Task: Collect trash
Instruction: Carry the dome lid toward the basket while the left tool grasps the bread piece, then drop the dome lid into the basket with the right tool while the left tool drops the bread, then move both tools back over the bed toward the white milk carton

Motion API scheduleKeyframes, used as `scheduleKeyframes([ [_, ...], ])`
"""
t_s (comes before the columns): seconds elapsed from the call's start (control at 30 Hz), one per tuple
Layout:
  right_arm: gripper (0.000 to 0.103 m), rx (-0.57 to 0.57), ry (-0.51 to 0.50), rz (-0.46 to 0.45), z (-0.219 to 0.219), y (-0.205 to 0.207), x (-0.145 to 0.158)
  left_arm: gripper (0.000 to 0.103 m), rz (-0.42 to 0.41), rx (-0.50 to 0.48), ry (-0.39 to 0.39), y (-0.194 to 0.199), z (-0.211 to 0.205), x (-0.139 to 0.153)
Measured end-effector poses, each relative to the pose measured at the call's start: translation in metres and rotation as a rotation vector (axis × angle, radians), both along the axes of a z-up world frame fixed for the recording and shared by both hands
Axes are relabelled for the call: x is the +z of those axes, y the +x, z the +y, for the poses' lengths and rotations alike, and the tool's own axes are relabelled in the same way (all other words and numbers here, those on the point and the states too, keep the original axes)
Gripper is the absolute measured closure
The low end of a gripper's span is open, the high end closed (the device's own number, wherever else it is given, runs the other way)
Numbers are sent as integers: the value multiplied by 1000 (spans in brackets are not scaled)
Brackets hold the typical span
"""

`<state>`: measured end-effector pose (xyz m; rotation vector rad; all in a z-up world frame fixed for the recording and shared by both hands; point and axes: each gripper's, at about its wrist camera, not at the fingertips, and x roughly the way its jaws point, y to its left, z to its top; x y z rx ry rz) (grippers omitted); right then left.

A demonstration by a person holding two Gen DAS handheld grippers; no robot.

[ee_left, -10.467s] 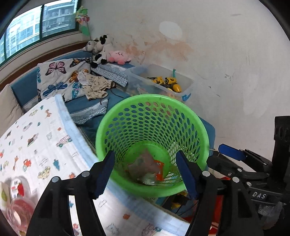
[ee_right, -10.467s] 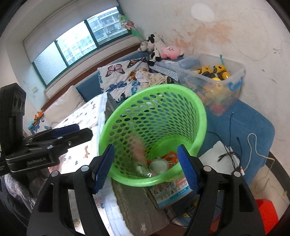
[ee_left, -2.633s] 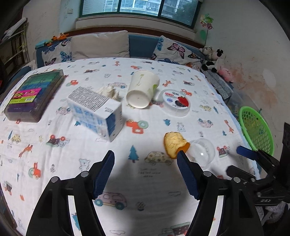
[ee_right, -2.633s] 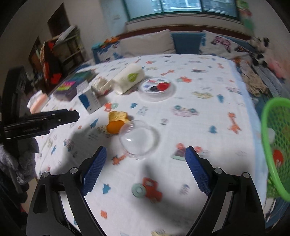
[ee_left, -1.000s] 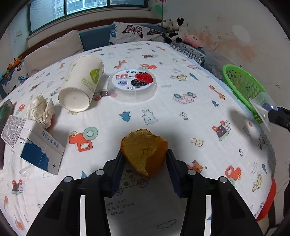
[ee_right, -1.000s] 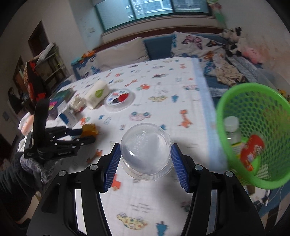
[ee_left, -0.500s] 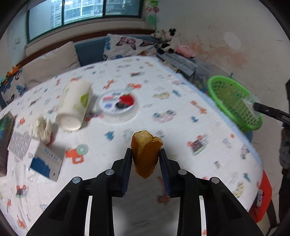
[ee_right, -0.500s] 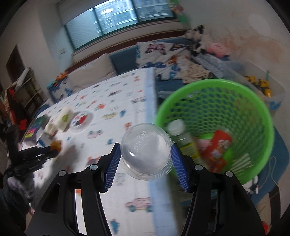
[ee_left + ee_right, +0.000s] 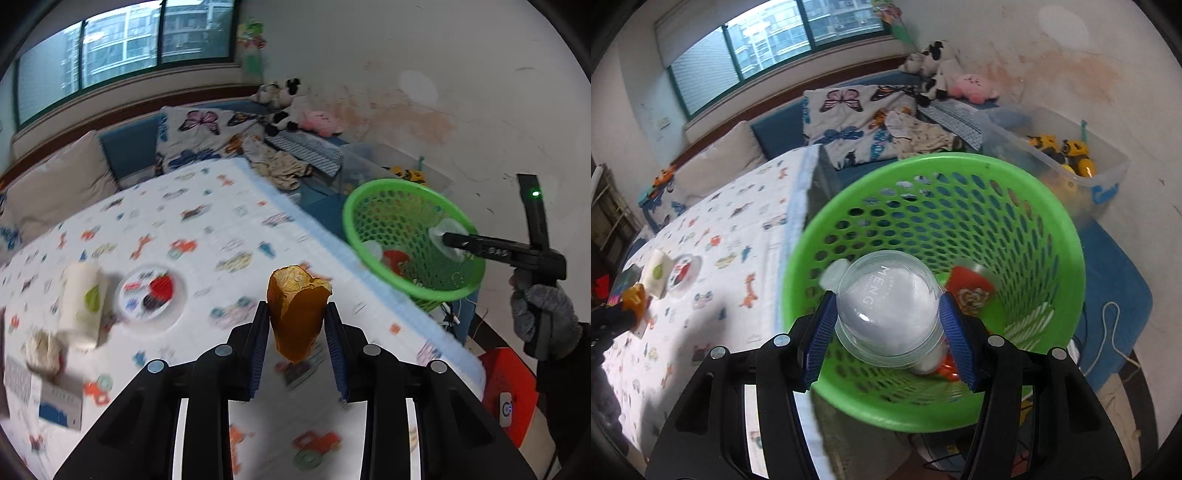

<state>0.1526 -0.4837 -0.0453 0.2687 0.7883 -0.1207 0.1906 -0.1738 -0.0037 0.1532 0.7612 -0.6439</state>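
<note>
My left gripper [image 9: 297,345] is shut on an orange peel [image 9: 296,314], squeezed upright between its pads and lifted above the patterned table cloth [image 9: 207,229]. My right gripper [image 9: 888,334] is shut on a clear plastic dome lid [image 9: 888,308] and holds it over the mouth of the green mesh basket [image 9: 960,173]. From the left wrist view the basket [image 9: 373,188] stands beyond the table's right edge, with the right gripper [image 9: 448,240] and the lid [image 9: 443,230] above it. Inside the basket lie a plastic bottle [image 9: 834,275] and a red wrapper [image 9: 971,290].
On the cloth lie a paper cup [image 9: 83,299], a round strawberry-printed lid [image 9: 149,291], a crumpled tissue [image 9: 42,350] and a small carton [image 9: 55,404]. A clear toy bin [image 9: 1067,155] stands behind the basket. A gloved hand [image 9: 543,317] holds the right gripper.
The left gripper has risen with the peel and swung toward the basket. The right gripper has carried the dome lid from beside the basket to over its opening.
</note>
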Motion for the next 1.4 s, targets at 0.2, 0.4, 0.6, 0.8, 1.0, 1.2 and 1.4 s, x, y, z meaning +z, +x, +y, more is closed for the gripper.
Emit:
scheduleKeyframes([
  [0.2, 38, -27, 13, 3, -15, 0, -3, 73, -10, -66, 7, 5, -42, 8],
  [0.4, 36, -38, 8, -22, -21, -10, 5, 73, -1, -139, 16, 5, -86, 8],
  [0.6, 34, -42, 8, -61, -22, -31, 18, 73, 3, -195, 30, 8, -129, 5],
  [0.8, 31, -61, 13, -87, -26, -48, 25, 73, 30, -224, 40, 10, -159, -3],
  [1.0, 31, -75, 35, -102, -28, -63, 27, 73, 52, -243, 40, 12, -187, -10],
  [1.2, 31, -83, 39, -109, -29, -73, 27, 53, 44, -264, 24, 7, -203, -14],
  [1.4, 31, -100, 55, -112, -33, -79, 24, 48, 32, -252, 15, 5, -198, -15],
])
